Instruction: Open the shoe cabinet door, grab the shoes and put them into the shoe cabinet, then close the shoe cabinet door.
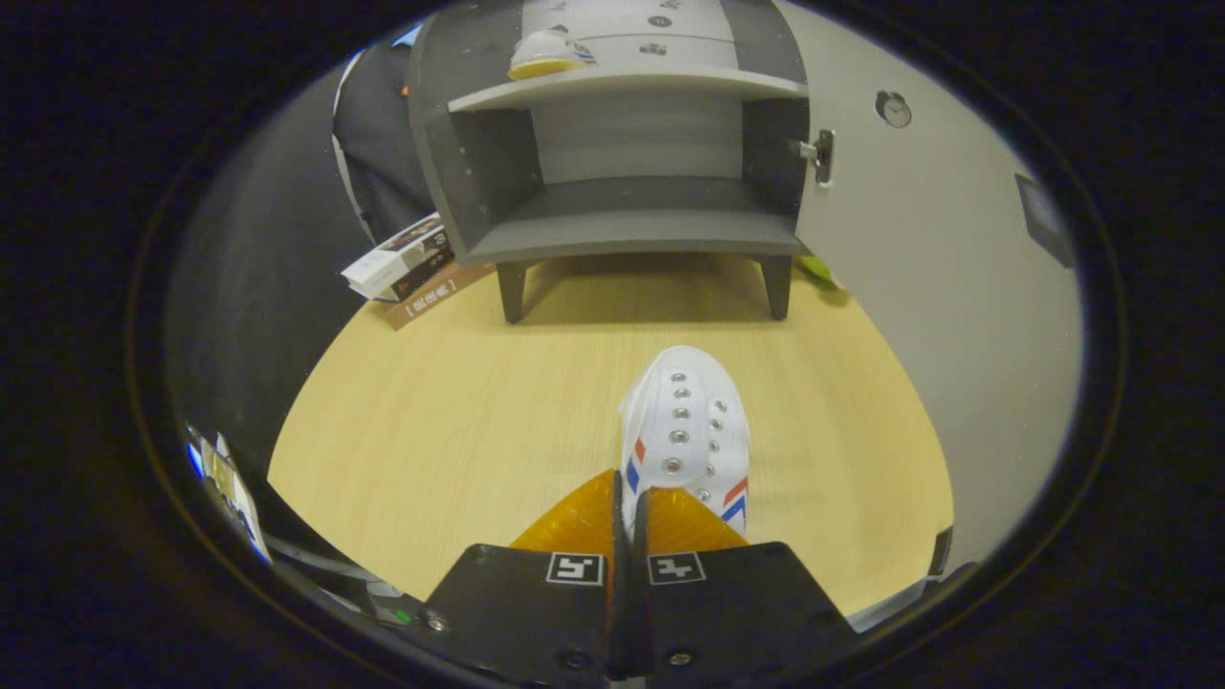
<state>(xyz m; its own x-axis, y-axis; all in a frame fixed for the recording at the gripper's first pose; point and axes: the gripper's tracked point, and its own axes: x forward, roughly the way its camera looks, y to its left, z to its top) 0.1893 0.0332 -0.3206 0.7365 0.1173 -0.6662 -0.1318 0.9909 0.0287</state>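
Between the orange fingers of the gripper, the heel edge of a white shoe is pinched; the fingers are closed on it with almost no gap, and the toe points ahead toward the cabinet. The shoe appears to be carried above the bench, though its clearance cannot be judged.

The cabinet stands beyond the shoe on short legs with its door swung open to the right. A second shoe already sits on the upper shelf; the lower shelf is bare. A box lies beside the cabinet's left leg.

Step in hand, as judged: carrying the shoe to the cabinet.

- Keep the grip firm; only a thin edge is held, so the shoe may swing or slip.
- Advance straight, toe first, into the lower opening.
- Raise the sole above the lower shelf's front lip before entering.
- Stay off the door's latch side.
- Release only once the sole rests on the shelf.
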